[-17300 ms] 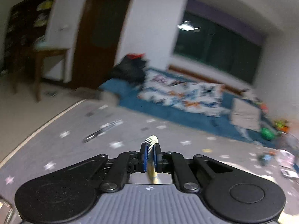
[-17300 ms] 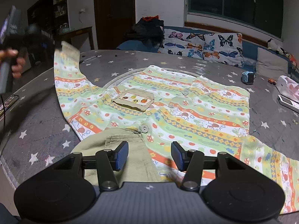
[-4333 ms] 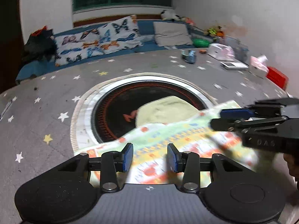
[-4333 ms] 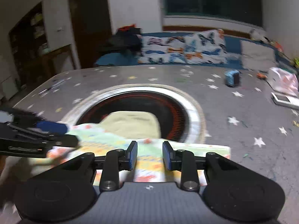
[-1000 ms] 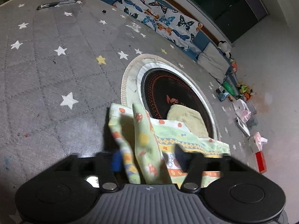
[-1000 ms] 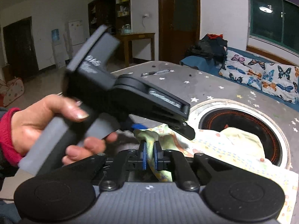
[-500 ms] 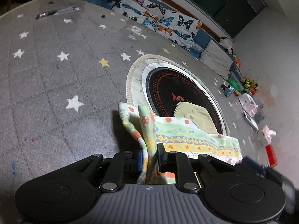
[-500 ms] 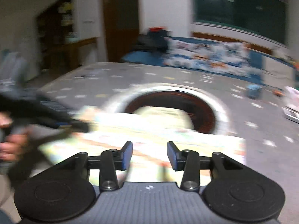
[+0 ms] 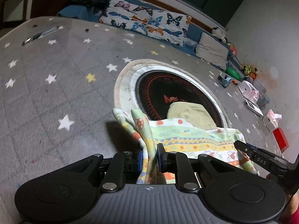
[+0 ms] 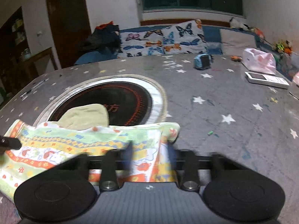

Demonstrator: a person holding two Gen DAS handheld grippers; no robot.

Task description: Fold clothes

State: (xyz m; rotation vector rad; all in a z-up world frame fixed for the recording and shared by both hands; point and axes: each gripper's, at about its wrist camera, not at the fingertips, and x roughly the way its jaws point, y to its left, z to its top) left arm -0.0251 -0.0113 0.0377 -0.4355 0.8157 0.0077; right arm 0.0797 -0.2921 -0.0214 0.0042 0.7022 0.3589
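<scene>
The folded patterned shirt (image 9: 196, 140) with green, yellow and orange bands lies on the grey star-print table, its olive collar (image 9: 188, 112) over the black round hob. My left gripper (image 9: 150, 154) is shut on the shirt's left corner, which stands up in a fold. In the right wrist view the shirt (image 10: 78, 141) lies in front of my right gripper (image 10: 149, 155), whose jaws are open and straddle the shirt's right corner; the fingers are motion-blurred. The right gripper's tip also shows in the left wrist view (image 9: 261, 158).
The round hob (image 10: 115, 100) is set in the table's middle. A blue toy (image 10: 202, 61), a pink bag (image 10: 258, 59) and a white device (image 10: 265, 78) sit at the far right. A pen (image 9: 41, 35) lies far left. A butterfly-cushioned bench (image 10: 164, 37) runs behind.
My right gripper let go of the left corner, swung to the shirt's right corner and now straddles it, open. My left gripper closed on the left corner and holds it.
</scene>
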